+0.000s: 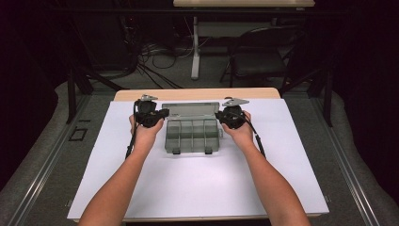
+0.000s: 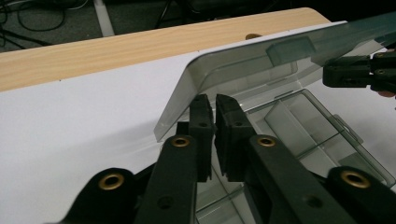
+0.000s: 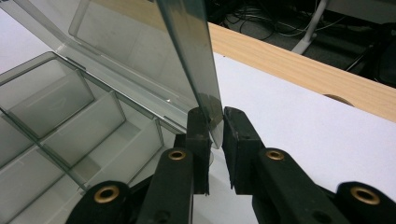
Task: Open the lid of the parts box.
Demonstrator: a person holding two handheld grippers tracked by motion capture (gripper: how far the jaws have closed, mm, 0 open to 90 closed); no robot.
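A clear grey compartment box (image 1: 193,136) lies on the white sheet (image 1: 197,183) with its lid (image 1: 190,109) raised at the back. My left gripper (image 1: 162,113) is at the lid's left edge. In the left gripper view its jaws (image 2: 215,100) stand almost together at the lid's (image 2: 233,70) near corner, shut on its thin edge. My right gripper (image 1: 219,115) is at the lid's right edge, and the lid's (image 3: 187,51) edge runs down between its jaws (image 3: 215,114), which are shut on it. The box's compartments (image 3: 60,121) hold nothing.
The wooden table edge (image 1: 197,94) runs behind the sheet. Beyond it on the floor are a black chair (image 1: 259,56), a table leg (image 1: 195,47) and loose cables (image 1: 155,61). Bare white sheet lies in front of the box and to both sides.
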